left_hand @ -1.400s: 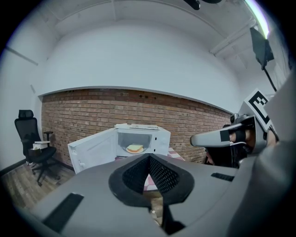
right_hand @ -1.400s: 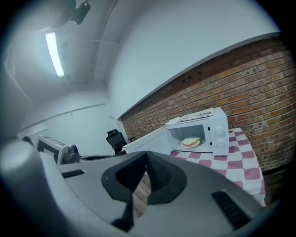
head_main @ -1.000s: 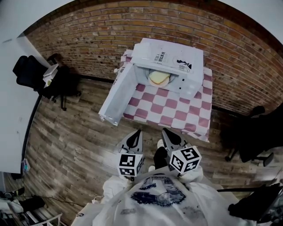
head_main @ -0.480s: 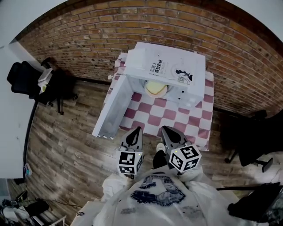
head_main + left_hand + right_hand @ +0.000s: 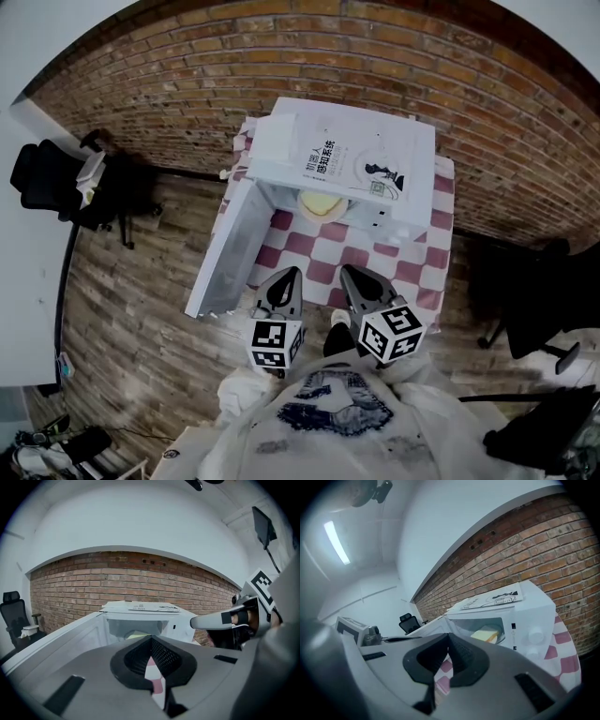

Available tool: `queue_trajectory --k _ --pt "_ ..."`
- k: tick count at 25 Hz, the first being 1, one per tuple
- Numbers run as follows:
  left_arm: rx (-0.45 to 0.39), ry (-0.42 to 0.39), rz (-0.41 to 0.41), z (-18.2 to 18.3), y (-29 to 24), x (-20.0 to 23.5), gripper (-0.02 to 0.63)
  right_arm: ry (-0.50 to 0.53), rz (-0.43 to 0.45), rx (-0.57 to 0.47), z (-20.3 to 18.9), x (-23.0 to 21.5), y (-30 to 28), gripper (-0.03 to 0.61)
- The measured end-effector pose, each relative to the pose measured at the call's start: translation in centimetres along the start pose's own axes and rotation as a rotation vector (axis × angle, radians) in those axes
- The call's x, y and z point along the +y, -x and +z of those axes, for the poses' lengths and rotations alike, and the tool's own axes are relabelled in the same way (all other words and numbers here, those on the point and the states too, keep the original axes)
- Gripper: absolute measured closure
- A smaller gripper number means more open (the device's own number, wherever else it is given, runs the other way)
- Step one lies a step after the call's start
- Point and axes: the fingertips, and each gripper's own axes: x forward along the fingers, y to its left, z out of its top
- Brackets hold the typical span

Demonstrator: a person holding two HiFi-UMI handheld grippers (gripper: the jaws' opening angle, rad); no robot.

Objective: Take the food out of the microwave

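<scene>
Head view: left gripper [image 5: 290, 273] and right gripper [image 5: 350, 273] both closed, empty, near the front edge of the checked table [image 5: 413, 273]; pale yellow food [image 5: 321, 201] sits inside open microwave [image 5: 349, 167] at 12 o'clock, door [image 5: 225, 255] swung to 10; best spread jaws first, go in level, clear of door.

In the head view, the roof of the microwave [image 5: 347, 164] hides most of the food [image 5: 320, 202]. Only a pale yellow edge shows, too little to tell what food it is. The print on the roof is too small to read. In its own view, the left gripper [image 5: 151, 641] covers the low part of the oven's inside. A dark chair [image 5: 525, 291] at the right is cut off by the picture's edge.
</scene>
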Motion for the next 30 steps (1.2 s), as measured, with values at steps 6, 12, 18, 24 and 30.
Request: queue_trajectory --k 6,12,18,24,30 --pt "-0.001 -0.017 0.012 1.2 -3.5 -0.1 0.606 0.000 0.013 -0.012 2.1 -3.0 -1.6 0.565" --pt "-0.027 -0.012 0.037 2.8 -5.8 0.0 0.606 0.009 0.038 -0.014 3.7 -4.8 -3.0 0.565" --pt "-0.037 -0.014 0.057 3.0 -6.9 0.2 0.606 0.014 0.051 -0.016 4.3 -6.0 -3.6 0.565" --pt "-0.049 -0.026 0.071 3.0 -7.6 0.4 0.606 0.009 0.053 -0.014 4.5 -6.6 -3.7 0.565" --pt "-0.039 -0.022 0.061 2.7 -8.2 0.4 0.604 0.019 0.027 -0.004 3.9 -7.3 -4.1 0.565"
